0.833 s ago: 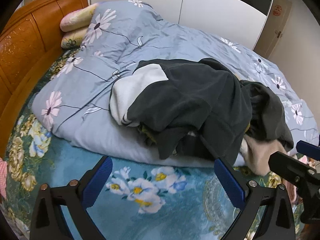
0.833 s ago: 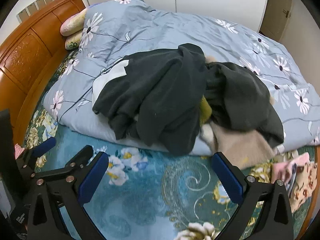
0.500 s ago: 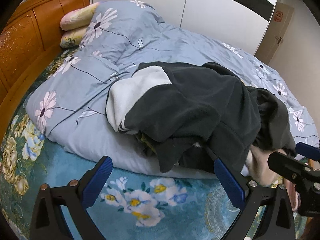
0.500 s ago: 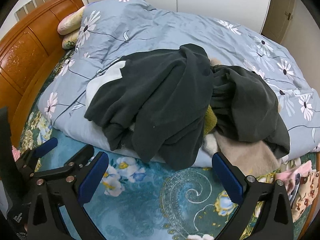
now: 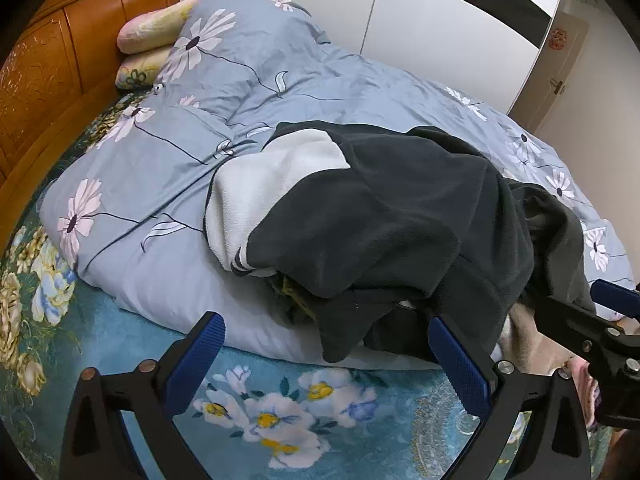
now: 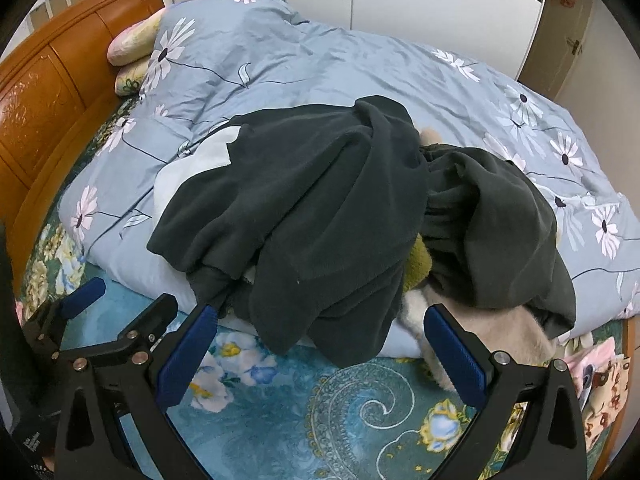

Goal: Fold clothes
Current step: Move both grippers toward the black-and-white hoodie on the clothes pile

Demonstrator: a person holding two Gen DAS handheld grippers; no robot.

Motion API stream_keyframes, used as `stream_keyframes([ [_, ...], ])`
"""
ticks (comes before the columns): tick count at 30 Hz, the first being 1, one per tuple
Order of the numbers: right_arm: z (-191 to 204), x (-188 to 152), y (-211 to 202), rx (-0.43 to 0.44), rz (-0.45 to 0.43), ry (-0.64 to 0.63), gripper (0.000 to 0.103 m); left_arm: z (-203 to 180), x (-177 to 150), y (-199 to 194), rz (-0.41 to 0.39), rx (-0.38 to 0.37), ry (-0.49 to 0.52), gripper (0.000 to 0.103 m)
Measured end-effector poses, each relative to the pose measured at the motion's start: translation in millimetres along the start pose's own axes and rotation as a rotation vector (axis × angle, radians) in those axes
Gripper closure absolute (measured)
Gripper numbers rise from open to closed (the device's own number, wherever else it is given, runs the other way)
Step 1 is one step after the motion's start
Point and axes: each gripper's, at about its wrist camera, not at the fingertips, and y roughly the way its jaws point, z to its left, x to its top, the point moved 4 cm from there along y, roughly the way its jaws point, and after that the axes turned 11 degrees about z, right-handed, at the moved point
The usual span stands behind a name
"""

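Both the left gripper (image 5: 326,354) and right gripper (image 6: 320,346) are spread, empty, near the clothes (image 6: 320,208) heaped on the duvet (image 6: 320,64); pillows (image 5: 148,48) beyond.

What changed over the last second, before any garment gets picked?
Both grippers moved in toward the clothes pile: it looms larger and nearer in both wrist views. The left gripper and right gripper kept their jaws wide open and took hold of nothing. The pile, the duvet and the pillows lie as they were.
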Motion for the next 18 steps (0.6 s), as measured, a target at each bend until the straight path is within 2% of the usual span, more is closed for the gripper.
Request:
stream_keyframes([
  [7,6,2,7,-0.006,0.01,-0.048,0.0,2,3,6,-0.003,-0.014,0.003,0.0],
  [18,9,5,19,0.008,0.026,-0.056,0.0,3,4,16,0.011,-0.036,0.013,0.0],
])
